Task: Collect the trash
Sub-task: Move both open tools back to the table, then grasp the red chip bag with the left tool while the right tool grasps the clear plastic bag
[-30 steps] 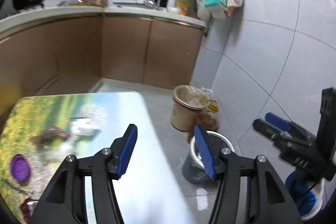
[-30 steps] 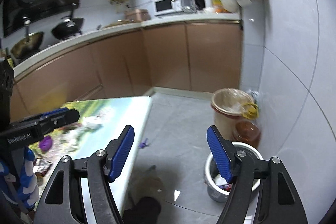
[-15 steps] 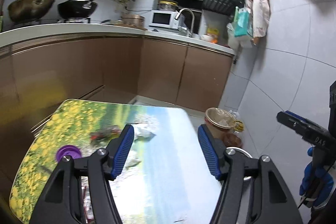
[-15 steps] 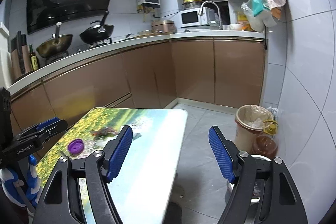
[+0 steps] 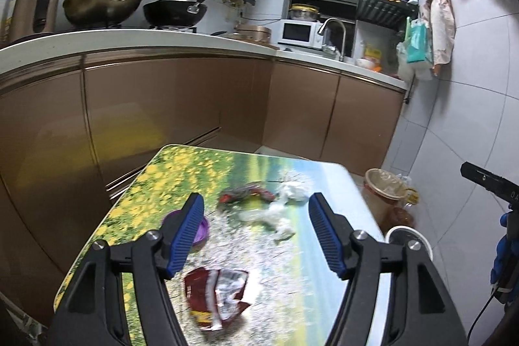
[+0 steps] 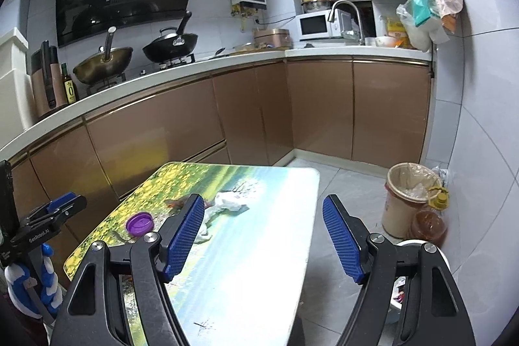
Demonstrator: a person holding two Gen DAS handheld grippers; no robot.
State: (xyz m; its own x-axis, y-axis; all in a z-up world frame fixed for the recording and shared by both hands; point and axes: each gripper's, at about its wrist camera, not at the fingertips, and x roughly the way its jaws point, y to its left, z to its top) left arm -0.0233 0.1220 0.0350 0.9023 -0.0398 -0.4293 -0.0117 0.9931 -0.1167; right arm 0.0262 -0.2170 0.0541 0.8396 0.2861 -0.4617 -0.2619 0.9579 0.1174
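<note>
Red and silver foil now shows in the left wrist view: a crumpled snack wrapper (image 5: 218, 294) lies low between the blue pads of the left gripper (image 5: 256, 234), where half a second ago only a sliver of it peeked in at the bottom edge. The view has tipped down and closer to the table (image 5: 331, 307), so the purple lid (image 5: 198, 231) sits right behind the left pad instead of off to the side. Farther back lie a second, darker red wrapper (image 5: 246, 193) and crumpled white tissue (image 5: 288, 200), both blurred. All this litter rests on the flower-printed tabletop. The left gripper's jaws stand wide apart, holding nothing. The right gripper (image 6: 263, 239) has barely shifted; its jaws also gape empty above the table's pale near part, with the tan bin (image 6: 410, 200) and white bucket (image 6: 444, 261) on the floor to its right.
</note>
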